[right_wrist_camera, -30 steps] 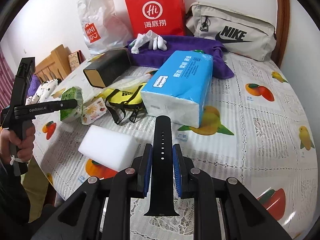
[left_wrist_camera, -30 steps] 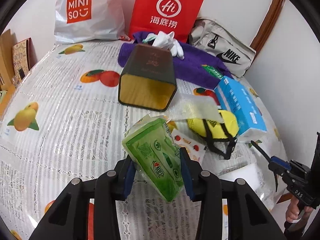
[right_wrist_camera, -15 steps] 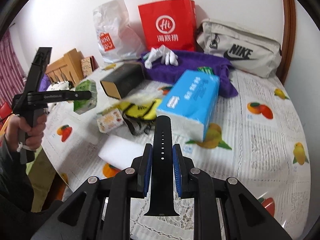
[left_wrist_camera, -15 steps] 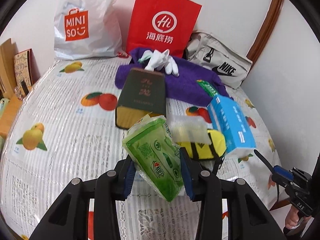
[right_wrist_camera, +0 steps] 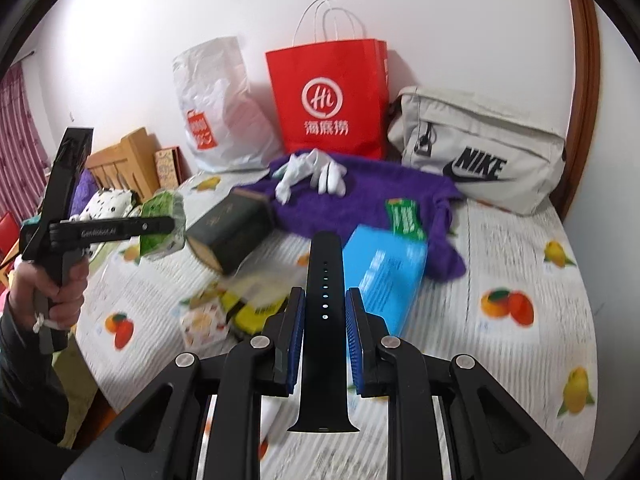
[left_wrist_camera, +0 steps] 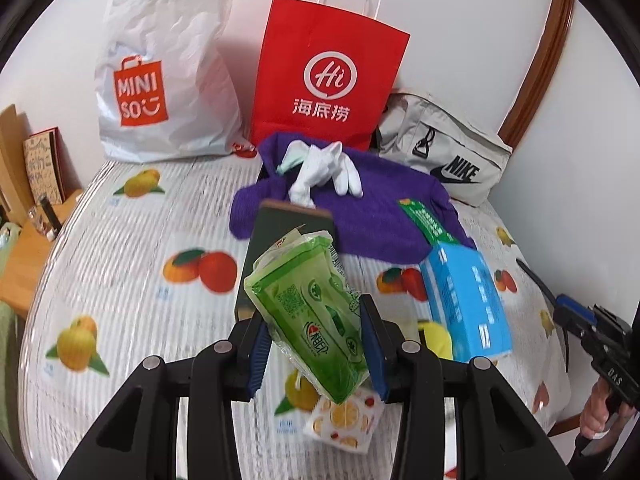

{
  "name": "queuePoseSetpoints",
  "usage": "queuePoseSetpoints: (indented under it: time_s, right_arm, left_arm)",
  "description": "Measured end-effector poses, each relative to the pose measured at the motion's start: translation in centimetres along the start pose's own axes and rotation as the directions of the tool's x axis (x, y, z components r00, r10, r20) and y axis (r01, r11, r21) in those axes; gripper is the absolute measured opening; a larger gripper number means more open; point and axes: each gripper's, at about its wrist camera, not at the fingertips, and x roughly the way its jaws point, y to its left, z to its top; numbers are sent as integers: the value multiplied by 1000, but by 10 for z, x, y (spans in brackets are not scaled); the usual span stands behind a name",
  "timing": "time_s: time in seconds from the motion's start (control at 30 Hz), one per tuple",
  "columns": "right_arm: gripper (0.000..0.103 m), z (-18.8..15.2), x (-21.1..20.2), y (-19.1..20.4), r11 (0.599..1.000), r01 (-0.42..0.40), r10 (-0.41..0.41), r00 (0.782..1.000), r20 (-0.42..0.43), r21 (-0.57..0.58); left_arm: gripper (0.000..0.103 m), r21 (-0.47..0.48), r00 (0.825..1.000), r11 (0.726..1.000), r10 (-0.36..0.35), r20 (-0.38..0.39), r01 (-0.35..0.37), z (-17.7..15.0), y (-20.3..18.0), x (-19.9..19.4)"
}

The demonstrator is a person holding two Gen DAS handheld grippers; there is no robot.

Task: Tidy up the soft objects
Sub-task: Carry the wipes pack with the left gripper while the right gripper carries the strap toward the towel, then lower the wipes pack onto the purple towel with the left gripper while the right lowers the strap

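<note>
My green tissue pack hides most of the dark box behind it, and the yellow bag only peeks out. In the right view, the things on the fruit tablecloth look blurry. My left gripper squeezes the green tissue pack between its blue pads, up in the air, tilted. My right gripper is closed on a black watch strap that sticks out forward over the blue tissue pack. The purple towel lies farther back.

green tissue pack, black strap, purple towel
</note>
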Motion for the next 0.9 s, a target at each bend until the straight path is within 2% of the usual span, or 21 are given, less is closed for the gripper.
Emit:
queuePoseSetpoints:
  time_s: [0.47, 0.9]
  right_arm:
    - [20, 71, 70, -43, 998, 44, -45, 999, 10, 53]
    - [20, 99, 145, -80, 992, 81, -77, 996, -47, 99]
  left_arm:
    - [39, 6, 999, 999, -37, -40, 37, 76, -3, 65]
    - [39, -16, 995, 999, -32, -97, 31, 112, 0, 127]
